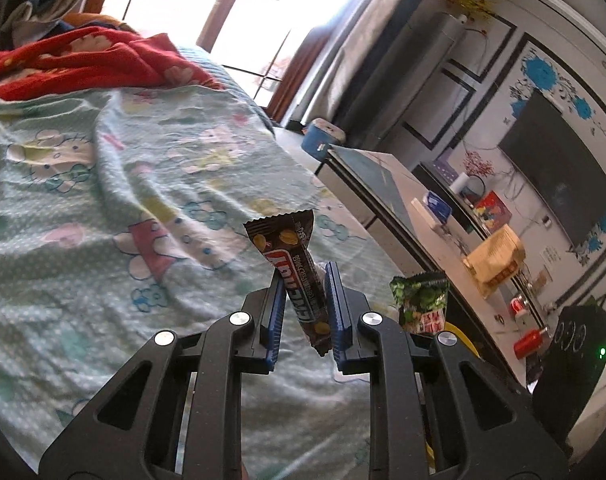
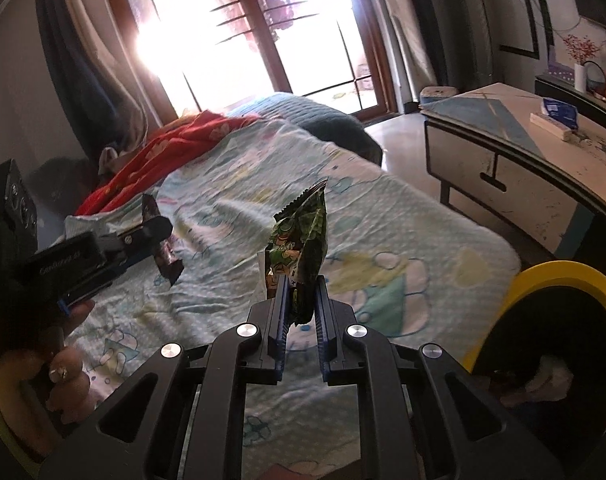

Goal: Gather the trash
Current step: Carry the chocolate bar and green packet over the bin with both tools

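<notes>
Left gripper (image 1: pixel 305 276) clamped on brown bar wrapper (image 1: pixel 293 264), wrapper upright between its pads, raised over the bedsheet (image 1: pixel 103 184). Right gripper (image 2: pixel 301 294) clamped on green snack bag (image 2: pixel 303 240), bag sticking up past the fingertips. Yellow-rimmed bin (image 2: pixel 543 276) just right of right gripper.

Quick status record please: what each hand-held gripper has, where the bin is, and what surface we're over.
left hand-held gripper: shut on brown snack-bar wrapper, lifted off the bed
right hand-held gripper: shut on green snack packet, also clear of the bed
bin: yellow-rimmed bin at right in the right wrist view, dark inside, some trash already in it
surface below: bed with cartoon-print sheet
</notes>
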Tool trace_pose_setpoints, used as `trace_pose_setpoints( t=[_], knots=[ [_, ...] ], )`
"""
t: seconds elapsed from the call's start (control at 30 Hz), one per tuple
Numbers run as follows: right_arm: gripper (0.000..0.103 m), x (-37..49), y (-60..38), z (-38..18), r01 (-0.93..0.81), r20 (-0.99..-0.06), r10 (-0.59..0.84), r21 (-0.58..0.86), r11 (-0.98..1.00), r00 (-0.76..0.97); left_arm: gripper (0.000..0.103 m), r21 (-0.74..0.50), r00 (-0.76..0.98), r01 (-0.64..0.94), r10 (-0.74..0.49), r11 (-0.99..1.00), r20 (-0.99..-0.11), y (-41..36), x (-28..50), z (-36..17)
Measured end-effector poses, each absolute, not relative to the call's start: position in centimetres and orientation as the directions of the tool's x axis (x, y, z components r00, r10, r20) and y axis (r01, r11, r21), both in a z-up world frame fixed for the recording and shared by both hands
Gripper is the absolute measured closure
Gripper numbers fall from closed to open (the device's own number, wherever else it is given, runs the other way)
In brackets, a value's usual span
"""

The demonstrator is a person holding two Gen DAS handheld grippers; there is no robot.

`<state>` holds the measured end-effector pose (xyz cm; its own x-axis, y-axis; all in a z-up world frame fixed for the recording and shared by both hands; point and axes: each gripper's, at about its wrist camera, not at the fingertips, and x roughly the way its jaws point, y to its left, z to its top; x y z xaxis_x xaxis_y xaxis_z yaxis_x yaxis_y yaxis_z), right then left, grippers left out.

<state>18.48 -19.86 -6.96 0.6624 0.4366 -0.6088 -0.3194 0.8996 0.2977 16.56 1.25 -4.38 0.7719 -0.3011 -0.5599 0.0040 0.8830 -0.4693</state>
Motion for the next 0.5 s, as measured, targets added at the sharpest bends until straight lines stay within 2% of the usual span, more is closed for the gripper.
trace_pose_setpoints(
  t=[0.5],
  knots=[
    [0.091, 17.0, -24.4, -4.3, -0.252, -0.566, 0.363, 0.267, 0.930, 0.740, 0.089, -0.432, 0.757, 0.131, -0.372, 0.892, -0.538, -3.1, 15.3, -2.9]
  ],
)
